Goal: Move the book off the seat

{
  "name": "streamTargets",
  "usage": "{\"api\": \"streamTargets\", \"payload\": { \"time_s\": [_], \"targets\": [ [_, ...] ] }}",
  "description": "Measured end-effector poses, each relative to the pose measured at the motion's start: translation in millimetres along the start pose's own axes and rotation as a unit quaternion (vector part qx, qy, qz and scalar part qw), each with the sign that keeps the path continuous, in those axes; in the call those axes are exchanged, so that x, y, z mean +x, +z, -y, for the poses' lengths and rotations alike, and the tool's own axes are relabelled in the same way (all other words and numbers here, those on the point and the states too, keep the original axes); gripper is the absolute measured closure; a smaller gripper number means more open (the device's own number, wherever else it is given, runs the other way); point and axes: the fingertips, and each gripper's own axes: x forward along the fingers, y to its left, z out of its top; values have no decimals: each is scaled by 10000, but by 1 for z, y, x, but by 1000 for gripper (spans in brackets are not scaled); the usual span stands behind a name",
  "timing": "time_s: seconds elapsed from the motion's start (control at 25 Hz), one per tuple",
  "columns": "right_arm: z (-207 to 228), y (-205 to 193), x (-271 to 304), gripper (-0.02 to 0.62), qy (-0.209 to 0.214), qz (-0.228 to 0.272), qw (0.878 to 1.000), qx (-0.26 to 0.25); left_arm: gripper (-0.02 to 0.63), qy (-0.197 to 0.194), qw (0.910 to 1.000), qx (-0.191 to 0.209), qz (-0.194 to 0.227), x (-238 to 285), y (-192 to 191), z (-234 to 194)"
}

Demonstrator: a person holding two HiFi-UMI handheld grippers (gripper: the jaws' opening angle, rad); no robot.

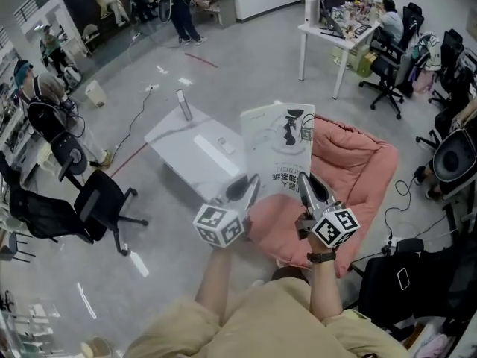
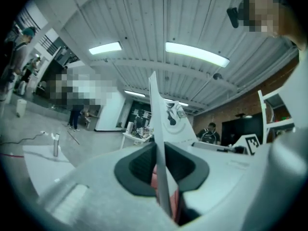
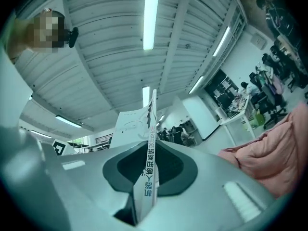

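Nearest, tan-trousered lap and two forearms reaching forward. Just beyond, left hand-held gripper (image 1: pixel 250 185) and right hand-held gripper (image 1: pixel 308 183), each with jaws almost together and pinched onto the book (image 1: pixel 282 146), one at either bottom corner. Shown in both gripper views as a thin edge-on slab clamped between the dark pads and standing upright. Held in the air, cover towards the head camera, over the left edge of the pink beanbag seat (image 1: pixel 358 171) and apparently clear of it. Further off to the left, beside the seat, low white counter (image 1: pixel 175 136) with a bottle (image 1: pixel 183 104) at its far corner. Judged to be the carrying step: off the cushion, not yet set down anywhere. Next, likely: swing both grips leftward together without twisting the pages, lower onto bare counter near its front edge, then part the jaws.
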Motion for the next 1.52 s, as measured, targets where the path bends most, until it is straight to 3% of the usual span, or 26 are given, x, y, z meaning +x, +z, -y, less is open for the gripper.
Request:
{"api": "streamTargets", "payload": {
  "time_s": [0.16, 0.28, 0.36, 0.52, 0.76, 0.96, 1.12, 1.32, 1.52],
  "targets": [
    [-10, 1, 54, 548, 848, -347, 9958, 11, 557, 745, 9958, -224, 472, -11, 22, -34],
    [-54, -6, 113, 548, 1774, -602, 9823, 25, 557, 1549, 9840, -183, 865, -53, 54, -71],
    [-75, -13, 139, 548, 2337, -735, 9695, 95, 557, 2027, 9737, -109, 1037, -75, 66, -85],
    [-78, -16, 157, 548, 3280, -876, 9400, 345, 557, 2816, 9516, 46, 1233, -81, 70, -82],
    [-205, -65, 177, 548, 4469, -1248, 8832, 685, 557, 3948, 9065, 163, 1486, -212, 90, -89],
    [-291, -114, 192, 546, 4969, -1357, 8538, 758, 557, 4369, 8826, 228, 1721, -302, 91, -115],
    [-338, -144, 208, 545, 5098, -1333, 8476, 621, 557, 4370, 8796, 343, 1848, -352, 95, -148],
    [-431, -164, 207, 545, 5032, -1172, 8548, 482, 557, 4168, 8865, 405, 1968, -444, 121, -169],
    [-474, -193, 209, 541, 4952, -1162, 8597, 474, 557, 3963, 8940, 409, 2052, -492, 123, -189]
  ]
}}
